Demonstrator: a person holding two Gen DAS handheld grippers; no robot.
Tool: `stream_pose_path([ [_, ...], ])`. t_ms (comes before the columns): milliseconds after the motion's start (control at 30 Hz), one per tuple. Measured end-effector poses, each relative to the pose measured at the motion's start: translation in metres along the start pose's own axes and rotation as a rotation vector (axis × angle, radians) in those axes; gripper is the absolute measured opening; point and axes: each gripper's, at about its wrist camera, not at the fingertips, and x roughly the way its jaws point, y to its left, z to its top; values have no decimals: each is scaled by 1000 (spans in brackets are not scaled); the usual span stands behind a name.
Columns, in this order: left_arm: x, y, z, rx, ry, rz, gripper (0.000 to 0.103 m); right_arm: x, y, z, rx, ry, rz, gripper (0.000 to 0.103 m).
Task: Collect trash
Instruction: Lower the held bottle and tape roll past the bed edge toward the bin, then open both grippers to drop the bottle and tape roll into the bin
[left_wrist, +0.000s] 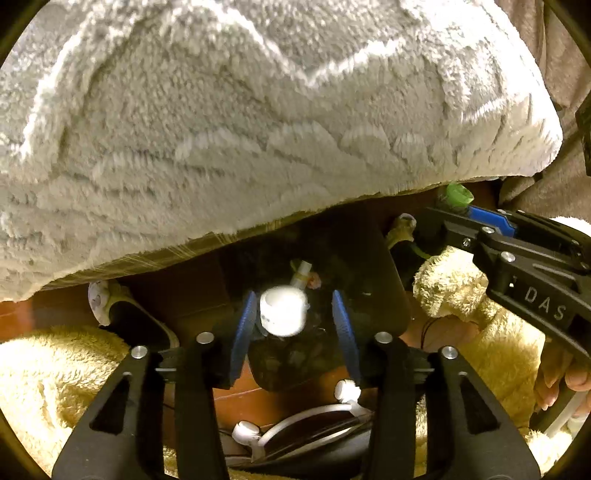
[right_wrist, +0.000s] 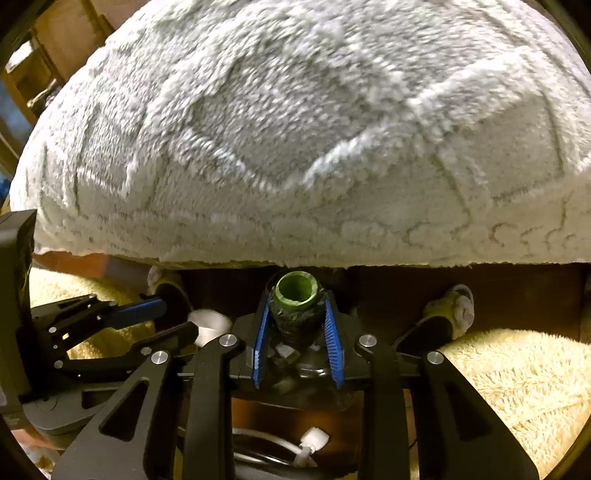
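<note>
Below the white fleece blanket (right_wrist: 295, 129) at mid-frame, right gripper (right_wrist: 297, 321) clamps a green-capped bottle (right_wrist: 297, 295) while left gripper (left_wrist: 295, 321) brackets a white-capped bottle (left_wrist: 282, 310), grip unclear; no bin seen, so drop-off pending.

A home: fluffy blanket (left_wrist: 258, 129), plush rug (right_wrist: 517, 376)

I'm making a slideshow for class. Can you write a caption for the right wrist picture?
Right gripper holds a green-necked bottle below a fluffy white blanket.
</note>
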Motion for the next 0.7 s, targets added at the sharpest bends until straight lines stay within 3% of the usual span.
stream_pose_path([
  [100,-8,-1,2,2,-21,11,46,-12,-4,5,13,-27,-3,41],
  [233,-23,-2,4,3,-63,28,50,-30,-6,8,20,-68,-4,46],
  [500,-69,4,7,-25,-183,50,67,-74,-9,13,50,-185,-9,83],
  [700,-108,11,16,-46,-273,61,71,-104,-10,27,54,-253,-23,85],
])
